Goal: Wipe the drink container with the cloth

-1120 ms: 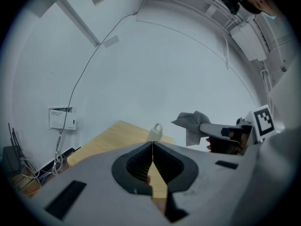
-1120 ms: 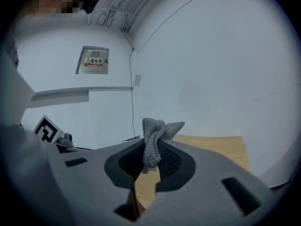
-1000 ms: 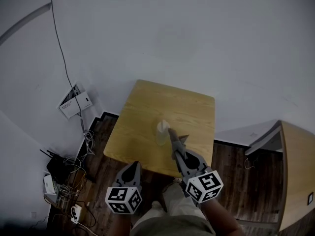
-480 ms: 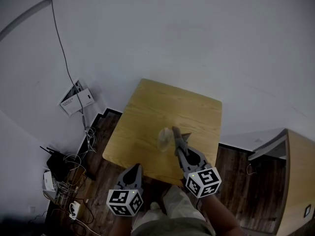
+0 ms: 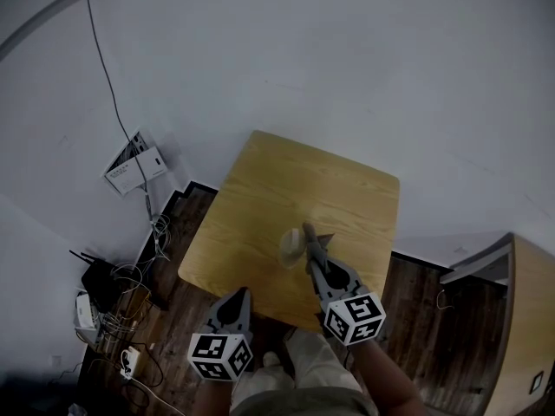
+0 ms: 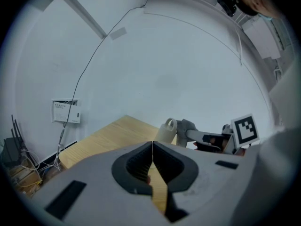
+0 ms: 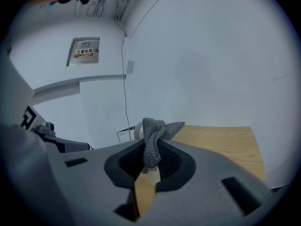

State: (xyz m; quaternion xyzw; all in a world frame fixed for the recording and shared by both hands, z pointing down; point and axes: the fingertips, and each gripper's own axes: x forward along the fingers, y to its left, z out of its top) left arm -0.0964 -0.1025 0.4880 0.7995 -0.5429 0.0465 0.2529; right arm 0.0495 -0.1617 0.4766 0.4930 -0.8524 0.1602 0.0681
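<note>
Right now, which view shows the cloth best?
Right gripper view: the cloth sits centre frame, knit visible, pinched in the right gripper's jaws. Left gripper view shows it small beside the drink container; head view, barely a sliver.

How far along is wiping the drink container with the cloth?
Done: the grey cloth is picked up, pinched in the right tongs. In hand: the cloth is beside the white handled jug standing on the wooden table; contact I cannot confirm. Left: the wiping itself. The left tongs are shut, empty, away from the jug.
</note>
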